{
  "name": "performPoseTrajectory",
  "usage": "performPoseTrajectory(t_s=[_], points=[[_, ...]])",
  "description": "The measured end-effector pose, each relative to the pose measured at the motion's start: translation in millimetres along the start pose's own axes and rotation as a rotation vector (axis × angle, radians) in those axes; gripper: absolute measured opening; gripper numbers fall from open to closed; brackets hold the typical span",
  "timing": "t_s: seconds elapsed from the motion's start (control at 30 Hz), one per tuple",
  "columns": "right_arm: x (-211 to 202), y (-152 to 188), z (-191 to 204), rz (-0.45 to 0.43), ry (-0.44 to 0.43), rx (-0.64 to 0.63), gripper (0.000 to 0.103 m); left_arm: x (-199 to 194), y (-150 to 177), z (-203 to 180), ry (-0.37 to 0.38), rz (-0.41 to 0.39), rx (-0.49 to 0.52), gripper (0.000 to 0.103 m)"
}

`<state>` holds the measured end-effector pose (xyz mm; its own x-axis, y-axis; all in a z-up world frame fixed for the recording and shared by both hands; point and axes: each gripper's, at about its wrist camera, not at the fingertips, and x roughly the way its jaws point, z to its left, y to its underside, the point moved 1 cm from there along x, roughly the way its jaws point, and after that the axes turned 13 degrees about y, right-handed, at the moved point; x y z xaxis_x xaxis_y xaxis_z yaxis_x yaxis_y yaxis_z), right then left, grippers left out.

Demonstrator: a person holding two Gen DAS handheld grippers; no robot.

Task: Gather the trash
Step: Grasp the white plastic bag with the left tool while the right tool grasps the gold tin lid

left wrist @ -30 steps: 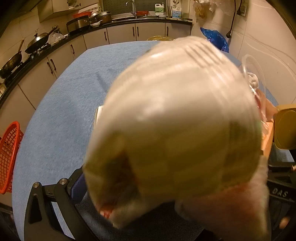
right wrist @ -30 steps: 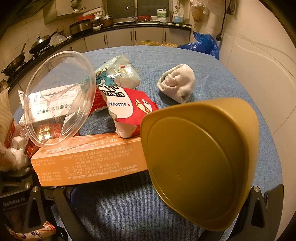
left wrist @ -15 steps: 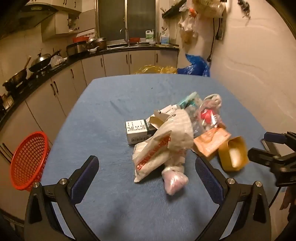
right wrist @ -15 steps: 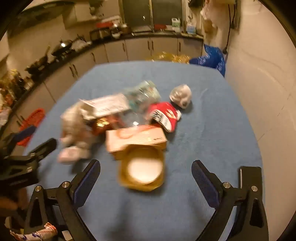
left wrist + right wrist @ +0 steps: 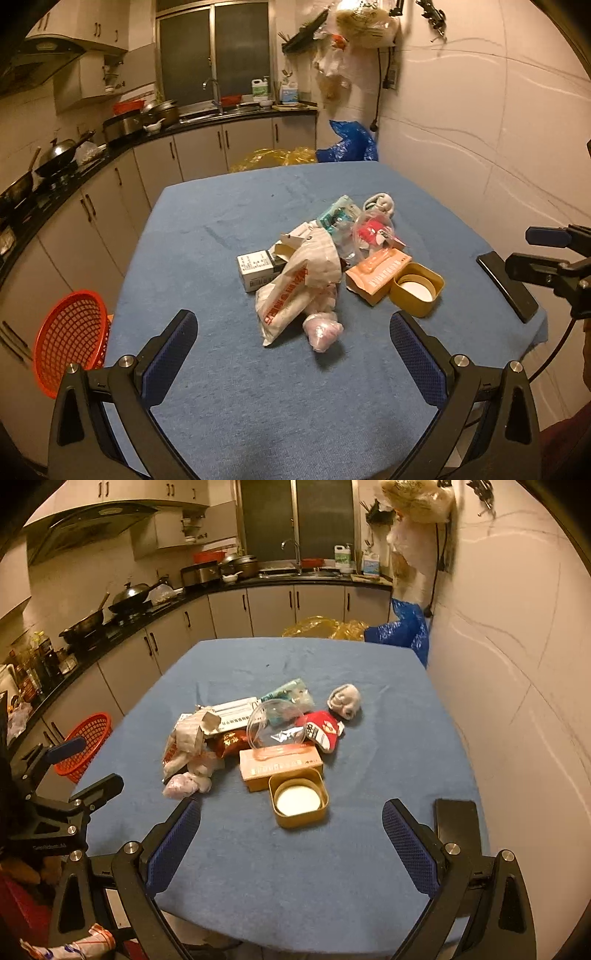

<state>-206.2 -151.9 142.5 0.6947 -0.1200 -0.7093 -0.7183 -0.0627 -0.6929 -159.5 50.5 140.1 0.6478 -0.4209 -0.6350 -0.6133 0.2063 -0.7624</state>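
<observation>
A pile of trash lies mid-table on the blue cloth [image 5: 221, 387]. In it are a white paper bag [image 5: 295, 288] with red print, a pink crumpled bag [image 5: 322, 330], an orange box [image 5: 376, 273], a yellow container [image 5: 417, 290], a clear lid [image 5: 371, 230] and a grey cloth [image 5: 380, 203]. My left gripper [image 5: 291, 315] hovers open, short of the pile, holding nothing. The right wrist view shows my right gripper [image 5: 291, 803] open and empty above the near table edge, with the yellow container [image 5: 299, 803] and orange box [image 5: 280, 762] just beyond its fingertips.
A red basket [image 5: 70, 339] stands off the table's left side. A black phone [image 5: 506, 291] lies near the right edge, also visible as the phone [image 5: 458, 825] beside my right finger. Kitchen counters run along the left and back, and a wall stands close on the right.
Both grippers have pulled back and up from the pile. The paper bag and the yellow container, which filled the views a second ago, now lie on the table.
</observation>
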Motion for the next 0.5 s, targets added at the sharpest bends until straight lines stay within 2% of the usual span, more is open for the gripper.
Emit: performPoseTrajectory(t_s=[0.03,0.07,0.5], points=[[0.2,1.5,3.4,0.009,0.002,-0.001,0.100,2.2,-0.6,-0.4,0.003,0.004,0.001,0.103],[2.9,-1.8,-13.0,0.018,-0.006,0.007,0.100,10.5,4.5,0.2,0.015,0.012,0.002,0.103],[-0.4,-8.0,-5.0,-0.003,-0.034,0.003,0.100,21.2,-1.7,1.6,0.037,0.023,0.021,0.103]])
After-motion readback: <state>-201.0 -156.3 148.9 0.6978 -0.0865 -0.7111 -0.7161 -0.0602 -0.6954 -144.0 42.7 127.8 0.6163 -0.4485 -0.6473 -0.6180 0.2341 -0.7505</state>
